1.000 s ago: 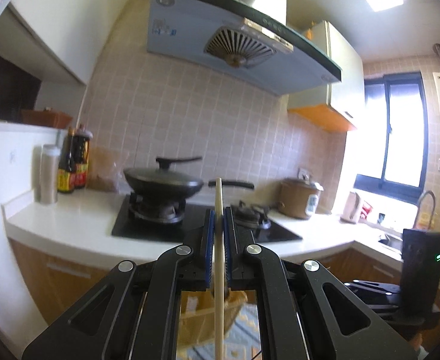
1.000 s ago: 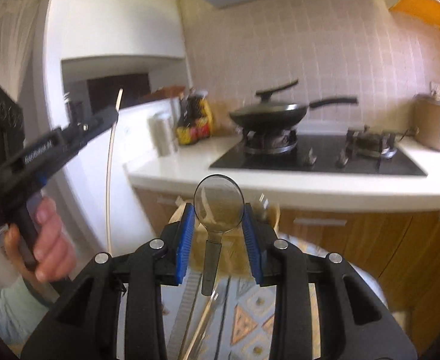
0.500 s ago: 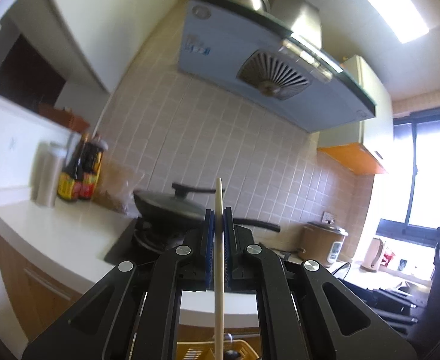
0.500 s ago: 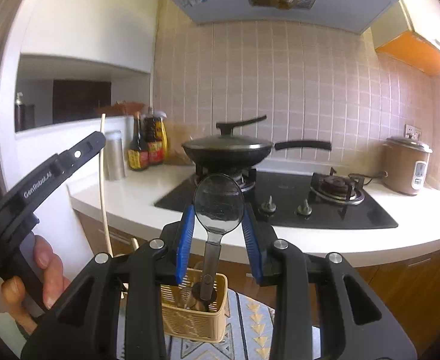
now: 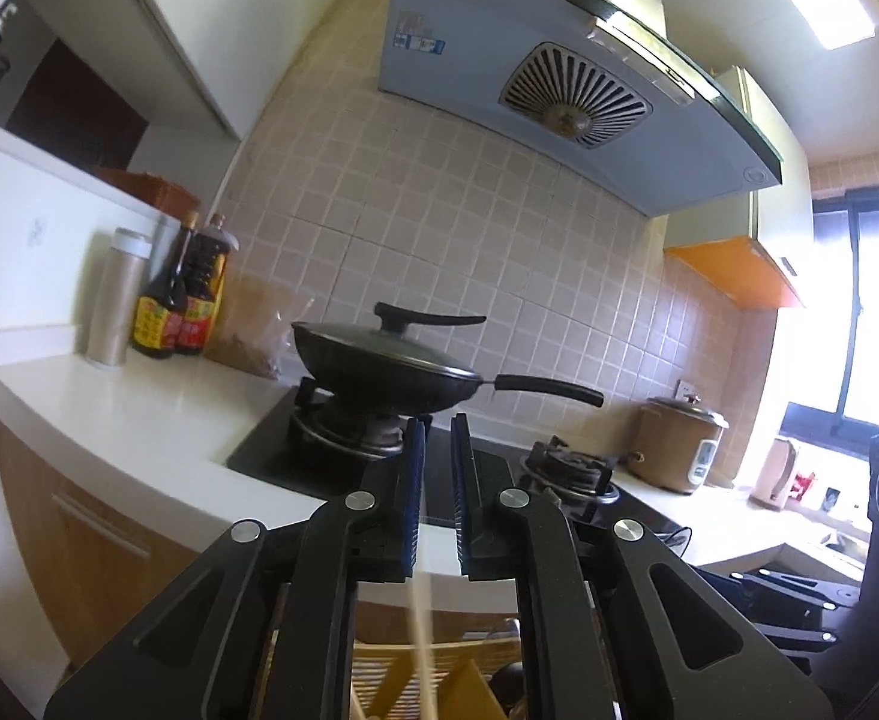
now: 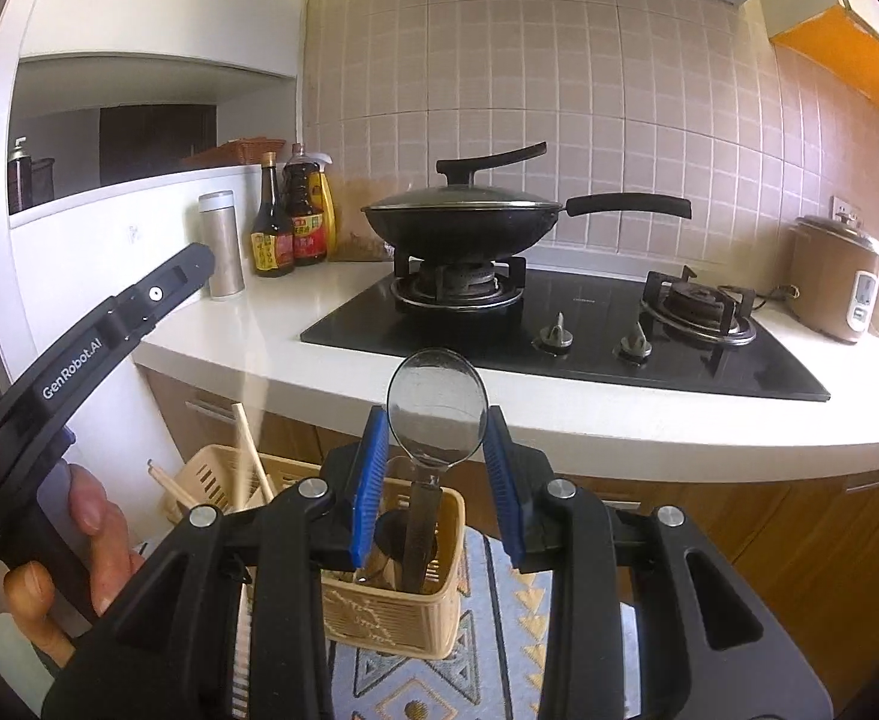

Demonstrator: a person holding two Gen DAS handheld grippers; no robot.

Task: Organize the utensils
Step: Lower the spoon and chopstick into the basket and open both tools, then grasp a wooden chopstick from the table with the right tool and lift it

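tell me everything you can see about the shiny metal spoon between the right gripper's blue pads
The shiny metal spoon stands upright, bowl up, between the blue pads of the right gripper. Its round, polished bowl looks grey and reflective and sits at the fingertips. The pads flank the bowl's edges; whether they press it I cannot tell. A narrow flat handle drops straight down into the pale yellow slotted plastic utensil basket, which also holds dark-handled utensils. The handle's lower end is hidden inside that basket compartment.

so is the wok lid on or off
On: the lid sits flat over the wok on the left burner, its handle pointing up.
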